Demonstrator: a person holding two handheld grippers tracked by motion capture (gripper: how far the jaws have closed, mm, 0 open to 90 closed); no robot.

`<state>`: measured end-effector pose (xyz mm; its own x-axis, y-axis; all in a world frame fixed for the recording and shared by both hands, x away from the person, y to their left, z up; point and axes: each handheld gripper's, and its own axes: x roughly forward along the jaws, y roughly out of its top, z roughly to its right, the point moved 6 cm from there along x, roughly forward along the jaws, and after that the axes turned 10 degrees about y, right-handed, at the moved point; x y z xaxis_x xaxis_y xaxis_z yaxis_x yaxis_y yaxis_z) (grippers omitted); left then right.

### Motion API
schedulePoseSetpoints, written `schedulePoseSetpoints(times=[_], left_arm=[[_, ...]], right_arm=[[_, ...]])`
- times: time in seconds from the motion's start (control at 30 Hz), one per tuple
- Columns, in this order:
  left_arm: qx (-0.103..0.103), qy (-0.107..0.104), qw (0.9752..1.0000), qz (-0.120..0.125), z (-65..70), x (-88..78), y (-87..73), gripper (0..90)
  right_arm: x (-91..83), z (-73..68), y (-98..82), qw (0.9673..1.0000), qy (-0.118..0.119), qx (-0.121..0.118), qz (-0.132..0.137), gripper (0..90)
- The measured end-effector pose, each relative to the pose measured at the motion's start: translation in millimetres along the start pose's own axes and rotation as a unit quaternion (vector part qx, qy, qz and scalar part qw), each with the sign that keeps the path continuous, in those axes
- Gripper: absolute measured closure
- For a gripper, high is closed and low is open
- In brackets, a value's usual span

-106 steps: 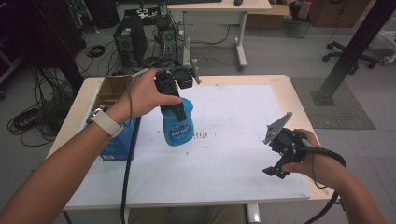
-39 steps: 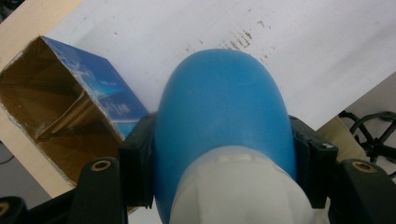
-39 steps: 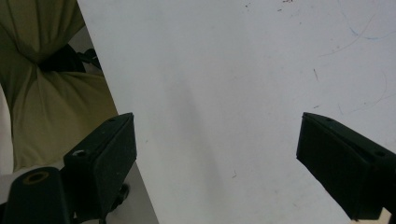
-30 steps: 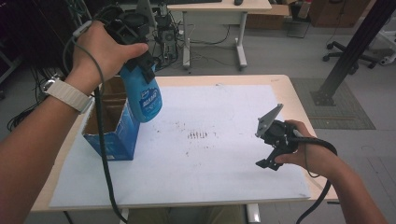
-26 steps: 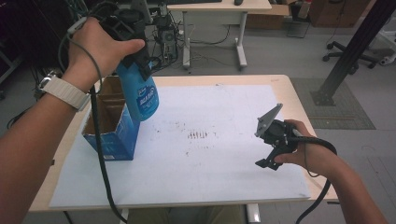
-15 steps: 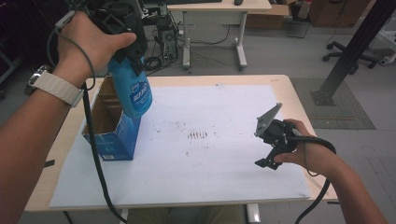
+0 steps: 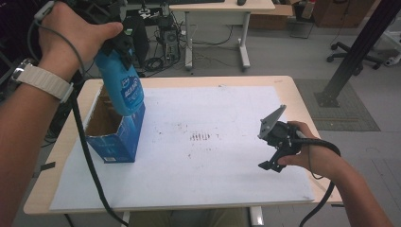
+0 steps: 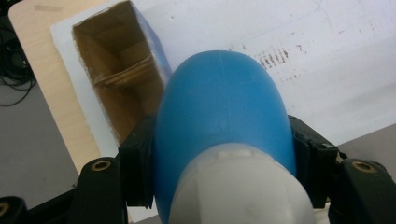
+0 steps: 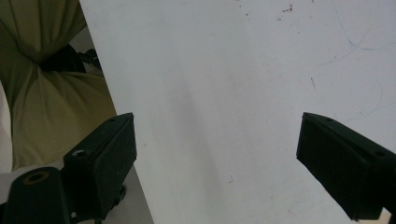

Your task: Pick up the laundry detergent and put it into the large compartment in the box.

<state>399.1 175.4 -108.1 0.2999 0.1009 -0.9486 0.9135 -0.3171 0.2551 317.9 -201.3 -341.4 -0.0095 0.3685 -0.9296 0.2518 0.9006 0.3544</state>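
A blue plastic bottle (image 7: 124,92) with a white neck hangs in the air, its base just over the open top of a blue cardboard box (image 7: 116,144). My left gripper (image 7: 120,47) is shut on the bottle's upper body, high at the left. In the left gripper view the black pads (image 8: 137,172) press both sides of the bottle (image 8: 219,107), and the box's brown inside (image 8: 116,70) lies below. My right gripper (image 7: 272,156) hovers low over the white sheet (image 7: 213,179) at the right. Its jaws (image 9: 217,158) stand wide apart with nothing between them.
The white sheet covers most of the wooden table (image 7: 302,101) and has dark smudges (image 7: 202,137) at its middle. Behind the table stand a desk (image 7: 222,9), cables and a black post (image 7: 359,52). The person's lap (image 9: 56,84) lies past the table's near edge.
The left hand has carried the bottle up and to the left, from over the sheet to above the box. The right hand has stayed where it was.
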Motion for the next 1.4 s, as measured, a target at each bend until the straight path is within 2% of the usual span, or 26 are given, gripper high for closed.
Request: schedulePoseSetpoints(times=[0.23,0.57,0.77,1.03,1.4], left_arm=[[-0.027,0.007,0.9996,-0.003,-17.8,1.0,-5.2,37.5],[-0.058,0.016,0.9981,-0.009,-33.7,0.4,-10.2,37.5],[-0.067,0.025,0.9974,-0.011,-39.6,2.9,-12.3,37.5],[-0.081,0.024,0.9963,-0.013,-47.1,8.9,-14.4,37.5],[-0.096,0.038,0.9945,-0.015,-56.5,19.0,-16.4,37.5]], right_arm=[[-0.7,-1.0,1.5,1.0000,-0.001,-0.002,0.001,12.3],[-0.6,-0.5,2.1,1.0000,-0.001,-0.003,0.001,12.3],[0.8,-0.2,3.1,1.0000,0.000,-0.004,0.000,12.3],[2.2,0.3,4.9,1.0000,0.002,-0.004,0.002,12.3],[3.0,0.6,5.3,1.0000,0.002,-0.004,0.001,12.3]])
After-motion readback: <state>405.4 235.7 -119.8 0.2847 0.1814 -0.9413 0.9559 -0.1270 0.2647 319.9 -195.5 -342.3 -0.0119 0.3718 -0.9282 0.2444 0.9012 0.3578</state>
